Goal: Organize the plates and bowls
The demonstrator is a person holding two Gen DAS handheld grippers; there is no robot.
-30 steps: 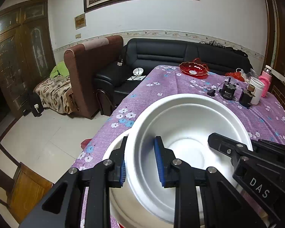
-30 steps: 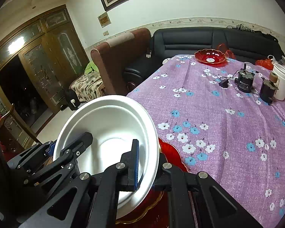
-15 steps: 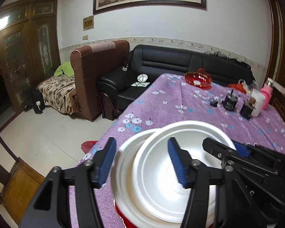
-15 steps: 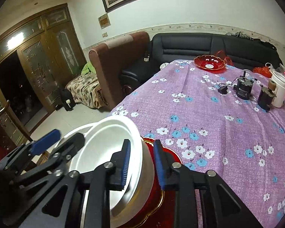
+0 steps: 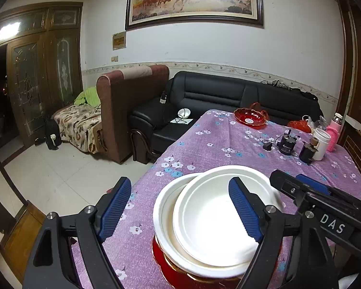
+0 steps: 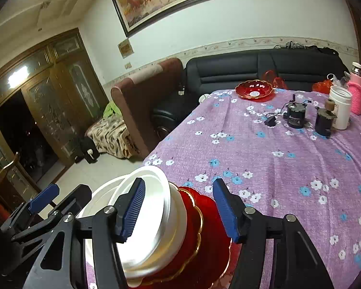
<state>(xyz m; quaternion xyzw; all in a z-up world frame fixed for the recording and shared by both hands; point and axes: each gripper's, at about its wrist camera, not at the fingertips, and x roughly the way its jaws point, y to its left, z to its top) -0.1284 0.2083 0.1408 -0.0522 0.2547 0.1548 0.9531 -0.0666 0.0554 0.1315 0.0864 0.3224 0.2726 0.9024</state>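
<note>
A white bowl (image 5: 211, 219) rests off-centre inside a larger white bowl (image 5: 164, 207), both stacked on a red gold-rimmed plate (image 5: 170, 263) at the near edge of the purple flowered table (image 5: 228, 144). My left gripper (image 5: 180, 213) is open and hangs above the stack, its jaws wide on either side of it. My right gripper (image 6: 178, 210) is open too, above the same white bowl (image 6: 146, 219) and red plate (image 6: 204, 238). A second red dish (image 5: 250, 118) sits at the table's far end, also in the right wrist view (image 6: 254, 90).
Two dark jars (image 6: 296, 116), a charger (image 6: 269, 121), a white cup (image 6: 340, 110) and a pink bottle (image 6: 356, 96) stand at the far right. A black sofa (image 5: 228, 96) and brown armchair (image 5: 127, 110) lie beyond the table. A wooden chair (image 5: 14, 236) stands at lower left.
Both grippers let go of the white bowl, opened wide and drew up and back. The bowl now rests in the larger bowl on the red plate.
</note>
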